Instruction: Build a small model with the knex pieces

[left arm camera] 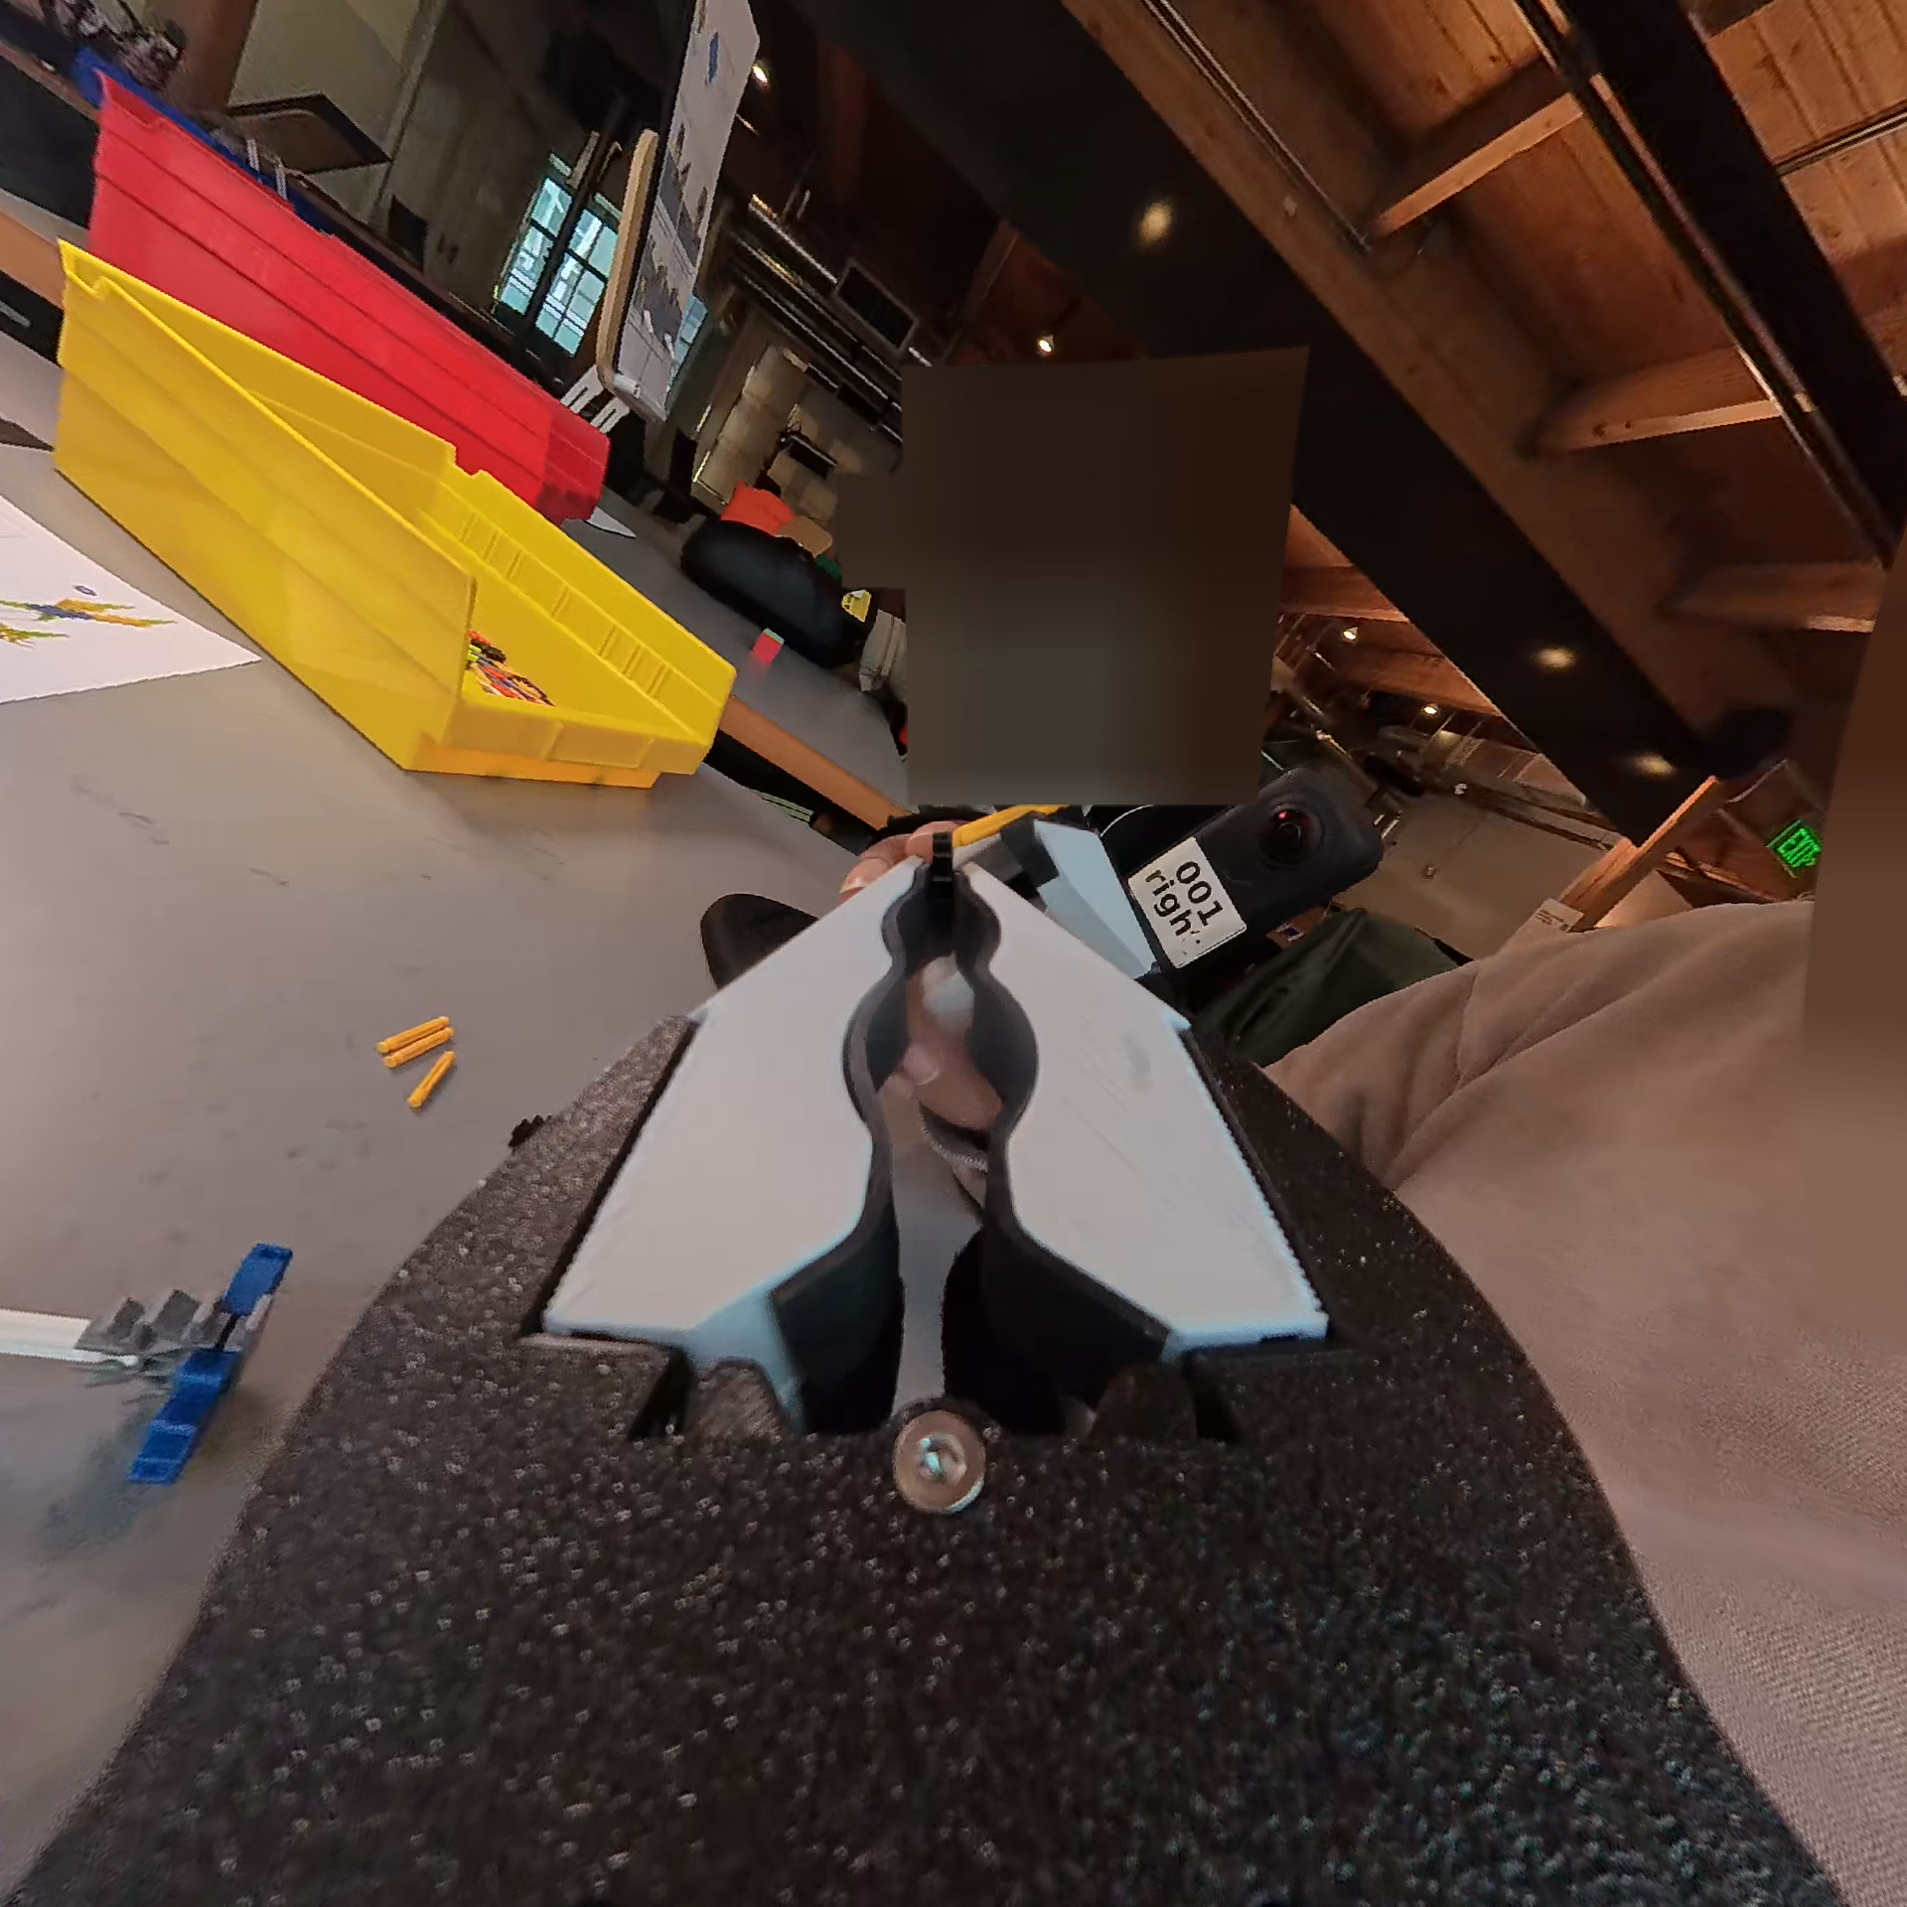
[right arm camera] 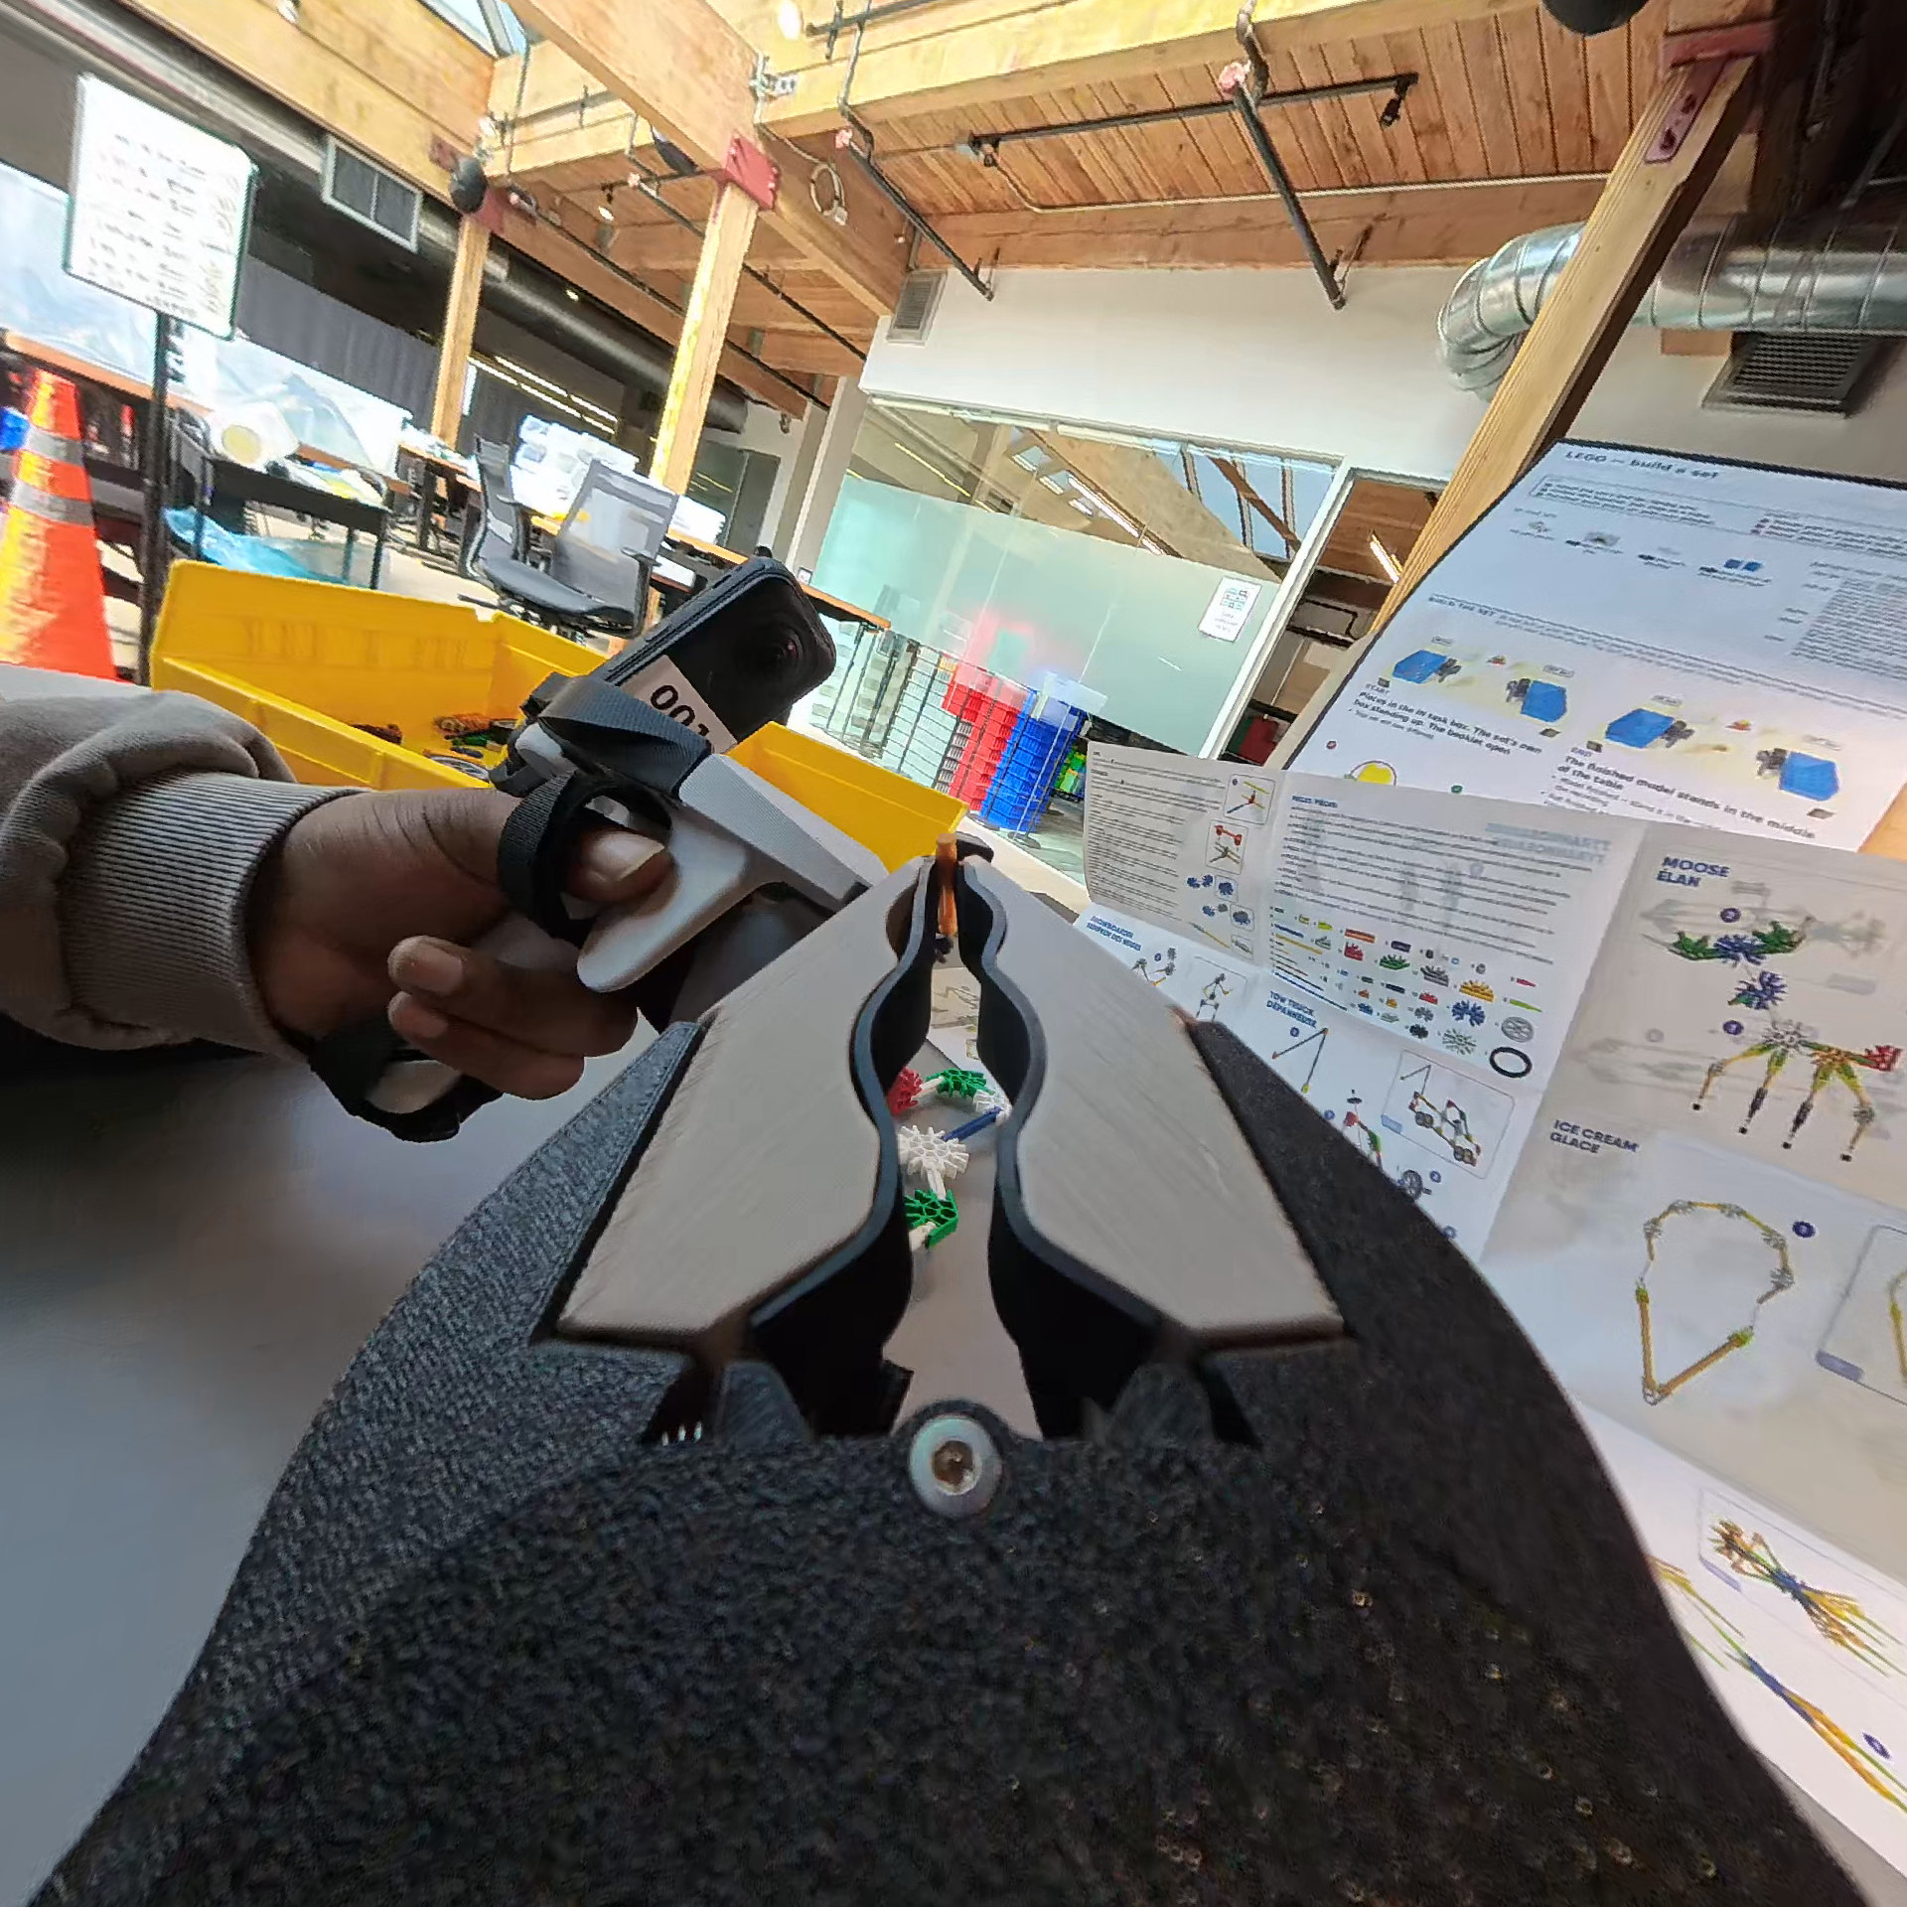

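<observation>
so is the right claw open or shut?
Shut. In its own view the right claw has its tips pinched on a thin orange rod, no gap beyond the rod.

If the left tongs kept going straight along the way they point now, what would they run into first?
Most likely the right tongs. The left tongs, shut on a small black piece, point straight at them, and the yellow rod they hold lies just past the tips. Depth is unclear, so the rod may come first.

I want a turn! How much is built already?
A small cluster of white, green and red connectors looks joined on the table. The right gripper pinches an orange rod, the left gripper a black piece. Yellow rods lie loose.
</observation>
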Available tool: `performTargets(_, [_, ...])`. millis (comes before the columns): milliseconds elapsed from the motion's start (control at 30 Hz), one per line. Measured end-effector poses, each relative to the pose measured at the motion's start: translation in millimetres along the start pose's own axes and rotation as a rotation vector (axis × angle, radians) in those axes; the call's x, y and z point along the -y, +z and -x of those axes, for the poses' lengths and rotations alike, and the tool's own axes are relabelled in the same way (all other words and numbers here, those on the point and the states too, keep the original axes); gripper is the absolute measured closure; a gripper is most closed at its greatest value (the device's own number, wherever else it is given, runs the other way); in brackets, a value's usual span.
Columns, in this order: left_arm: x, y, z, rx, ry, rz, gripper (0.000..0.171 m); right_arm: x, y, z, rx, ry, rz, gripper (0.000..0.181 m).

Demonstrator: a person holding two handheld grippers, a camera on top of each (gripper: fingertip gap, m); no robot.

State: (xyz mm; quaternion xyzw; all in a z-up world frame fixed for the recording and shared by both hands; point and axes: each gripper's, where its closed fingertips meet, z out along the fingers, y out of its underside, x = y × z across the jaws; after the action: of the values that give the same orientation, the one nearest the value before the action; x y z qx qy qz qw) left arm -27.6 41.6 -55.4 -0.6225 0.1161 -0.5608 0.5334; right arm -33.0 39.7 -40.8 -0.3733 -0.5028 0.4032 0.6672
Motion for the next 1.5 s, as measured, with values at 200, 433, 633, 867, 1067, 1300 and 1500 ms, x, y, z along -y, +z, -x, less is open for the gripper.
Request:
performTargets(200, [0.3, 0.9, -2.7, -0.031, -0.036, -0.012, 0.171, 2.1, -2.0, 0.7, 0.017, -0.014, -0.027, 0.18])
performTargets(433, [2.3, -0.1, 1.1, 0.012, 0.001, -0.018, 0.17, -0.5, 1.0, -1.3, -0.02, -0.072, -0.017, 0.181])
performTargets(633, [2.9, 1.6, 10.4, 0.083, 0.011, -0.022, 0.17, -7.8, 2.2, -6.8, -0.048, -0.012, -0.022, 0.181])
performTargets(867, [4.2, -0.8, 16.0, 0.091, -0.019, -0.029, 0.171, -10.3, 2.6, -15.5, -0.056, 0.084, -0.034, 0.181])
performTargets(1067, [2.5, -0.2, 15.2, 0.09, -0.009, -0.018, 0.171, -17.1, 6.7, -9.6, -0.025, 0.101, -0.011, 0.181])
performTargets(1300, [1.8, -0.5, 16.2, 0.109, -0.005, -0.016, 0.171, -17.9, 6.2, -6.2, 0.0, 0.114, -0.016, 0.181])
performTargets(1500, [0.9, -1.0, 16.6, 0.111, 0.009, -0.017, 0.171, -19.3, 6.0, -3.1, 0.055, 0.19, -0.019, 0.181])
